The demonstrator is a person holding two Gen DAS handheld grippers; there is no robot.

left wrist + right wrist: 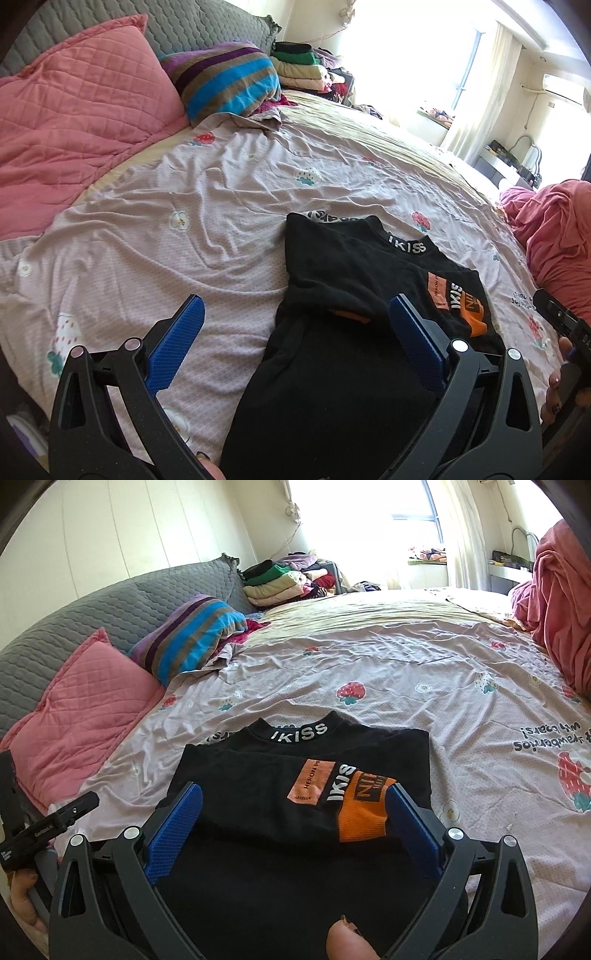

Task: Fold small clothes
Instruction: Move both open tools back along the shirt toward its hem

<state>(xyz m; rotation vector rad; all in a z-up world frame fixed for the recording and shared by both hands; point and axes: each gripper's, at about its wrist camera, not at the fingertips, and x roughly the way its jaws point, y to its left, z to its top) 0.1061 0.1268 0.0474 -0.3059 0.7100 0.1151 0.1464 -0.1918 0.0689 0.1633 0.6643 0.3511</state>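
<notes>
While both claws hang wide open over the bed, neither grips anything: the left gripper (295, 332) spreads its blue pads across the black shirt's left edge and the bedsheet (166, 206), and the right gripper (295, 816) straddles the black shirt (280, 775) in the lower centre of the frame. Its sleeves lie folded across its front, an orange cuff (364, 819) just beside the right pad, collar toward the upper frame. A pink pillow (81, 709) sits at left
</notes>
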